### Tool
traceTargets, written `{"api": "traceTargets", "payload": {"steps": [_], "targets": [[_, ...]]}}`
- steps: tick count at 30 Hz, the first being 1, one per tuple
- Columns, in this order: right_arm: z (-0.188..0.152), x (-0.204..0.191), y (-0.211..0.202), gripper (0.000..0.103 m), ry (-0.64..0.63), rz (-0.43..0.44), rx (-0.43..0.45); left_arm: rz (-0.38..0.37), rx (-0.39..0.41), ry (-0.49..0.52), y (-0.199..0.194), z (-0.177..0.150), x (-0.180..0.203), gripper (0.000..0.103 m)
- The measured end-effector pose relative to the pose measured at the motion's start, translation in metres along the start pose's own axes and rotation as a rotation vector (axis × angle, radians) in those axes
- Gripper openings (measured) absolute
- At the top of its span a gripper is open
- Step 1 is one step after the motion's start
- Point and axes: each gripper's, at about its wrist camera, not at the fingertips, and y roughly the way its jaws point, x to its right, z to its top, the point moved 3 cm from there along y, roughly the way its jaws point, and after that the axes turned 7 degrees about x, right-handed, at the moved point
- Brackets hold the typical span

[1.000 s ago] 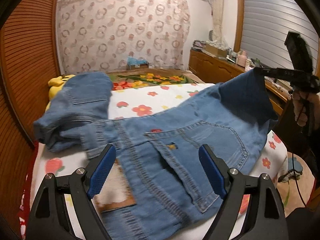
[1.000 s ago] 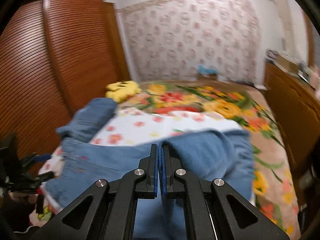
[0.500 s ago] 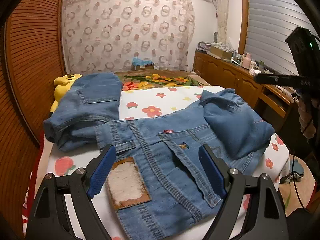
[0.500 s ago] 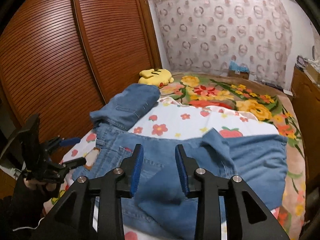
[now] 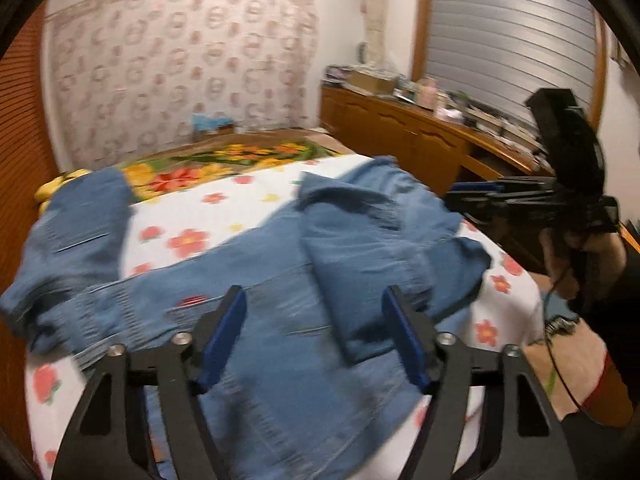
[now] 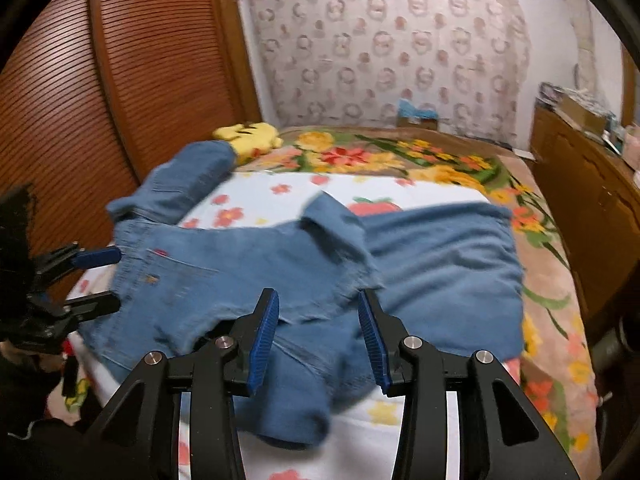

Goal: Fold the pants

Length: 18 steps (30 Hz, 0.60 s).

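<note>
Pants (image 5: 288, 288) lie across the bed (image 5: 224, 216); cabinet (image 5: 400, 136) stands to its right.

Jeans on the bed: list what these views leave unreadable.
- jeans: waistband and near hem, left wrist view, cut off behind the left gripper.
- Pocket stitching: both views, motion blur.
- Near folded leg: right wrist view, partly behind the right gripper.

Blue denim pants (image 5: 288, 320) on white, red-flowered sheet (image 5: 208, 216); yellow plush (image 6: 248, 136); blue-padded black tongs (image 6: 318, 336).
</note>
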Motion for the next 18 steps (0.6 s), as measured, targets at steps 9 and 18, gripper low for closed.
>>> {"api": "traceTargets", "payload": {"steps": [9,18], "targets": [[-0.014,-0.006,-0.002,0.043,0.055,-0.031,-0.012,-0.120,-0.083,0.053,0.041,0.005,0.047,0.052],[-0.025,0.001,-0.020,0.043,0.082,-0.030,0.001,-0.054,-0.121,0.075,0.051,0.000,0.046,0.017]]}}
